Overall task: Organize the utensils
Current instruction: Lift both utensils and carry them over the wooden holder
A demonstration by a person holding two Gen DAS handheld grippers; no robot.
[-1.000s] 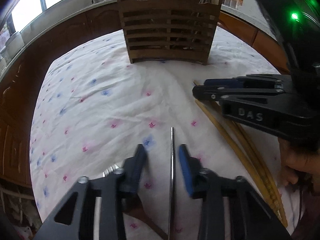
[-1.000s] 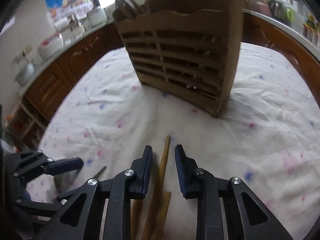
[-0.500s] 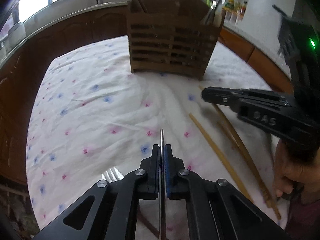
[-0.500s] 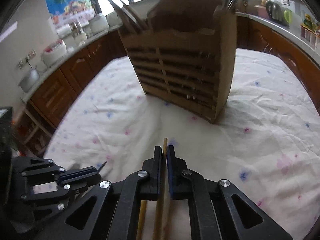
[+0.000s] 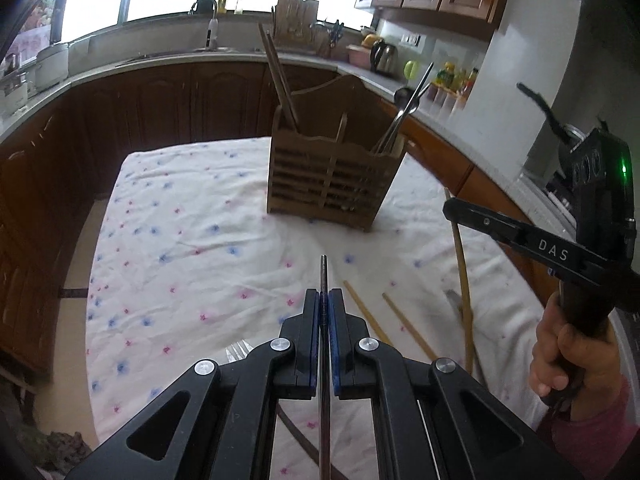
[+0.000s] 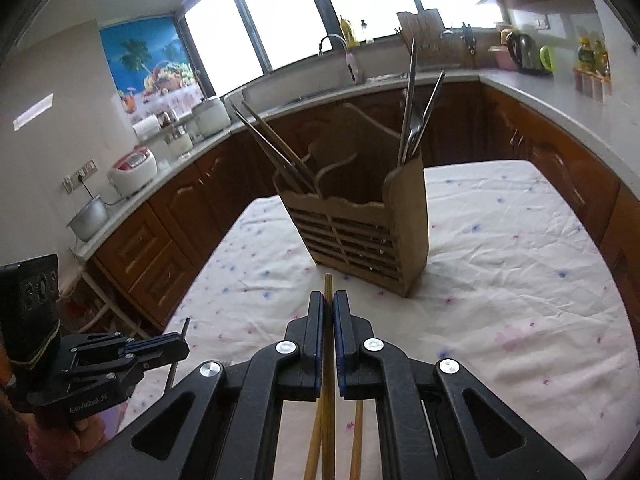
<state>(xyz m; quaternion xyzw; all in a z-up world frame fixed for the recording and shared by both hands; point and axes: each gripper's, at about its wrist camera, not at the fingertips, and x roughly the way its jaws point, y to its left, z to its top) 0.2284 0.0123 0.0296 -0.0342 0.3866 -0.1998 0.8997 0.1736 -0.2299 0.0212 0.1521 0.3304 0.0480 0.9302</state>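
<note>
Kitchen table's floral cloth now lies lower: left gripper (image 5: 325, 312) has clamped and lifted a metal utensil handle (image 5: 324, 276), right gripper (image 6: 328, 312) a bamboo chopstick (image 6: 328, 292), ready for the wooden holder (image 6: 360, 236).

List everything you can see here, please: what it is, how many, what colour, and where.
Utensil holder: one, brown slatted wood, standing on the far part of the table.
Tablecloth: one, white with pink and blue flowers, covering the table.
Metal rod: one, silver, clamped in the left gripper.
Bamboo chopstick: one, tan, clamped in the right gripper.
Loose chopsticks: at least two, tan, lying on the cloth.
Fork: one, silver, on the cloth near the left gripper.
Metal utensils: several, silver, upright in the holder's right compartment.
Kettle: one, dark, on the counter.
Rice cooker: one, white and red, on the counter.
Left gripper: black, shut.
Right gripper: black, shut.
Hand: holding the right gripper's handle.
</note>
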